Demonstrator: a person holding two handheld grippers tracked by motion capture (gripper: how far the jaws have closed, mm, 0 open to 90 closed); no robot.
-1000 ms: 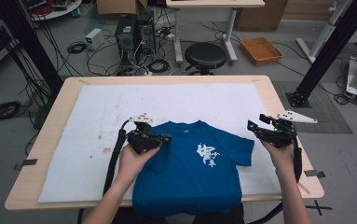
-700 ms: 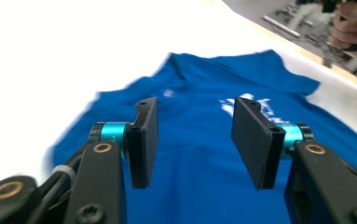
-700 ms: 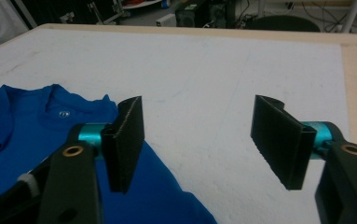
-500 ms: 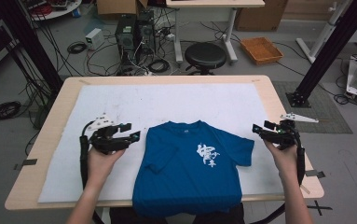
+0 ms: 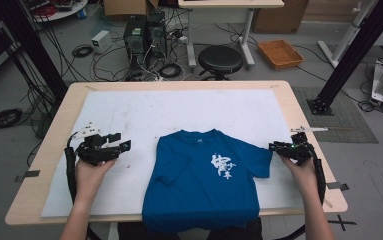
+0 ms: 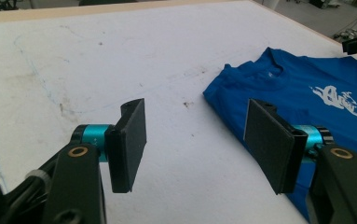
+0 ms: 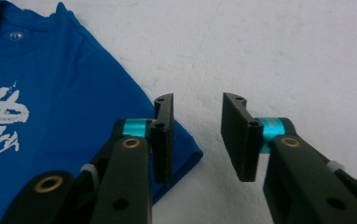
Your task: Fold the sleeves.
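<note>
White brush-script print marks the blue T-shirt (image 5: 201, 187); left claw (image 6: 195, 140) and right claw (image 7: 195, 135) both released.

White mat (image 5: 179, 107) on wooden table (image 5: 299, 112); black stool (image 5: 220, 59), orange tray (image 5: 280, 53) behind.

One blue T-shirt (image 5: 201, 185) lies on one white mat (image 5: 129, 115) covering one wooden table (image 5: 299, 110). Two grippers are in view, the left gripper (image 5: 124, 145) and the right gripper (image 5: 274, 147). Beyond the table stand one black stool (image 5: 220, 59) and one orange tray (image 5: 280, 53).

Sleeve folded in, grippers shifted
The left gripper (image 5: 116, 147) has been drawn leftward off the blue T-shirt (image 5: 201, 190) and opened; the right gripper (image 5: 278, 148) has been lowered, jaws narrowed.
</note>
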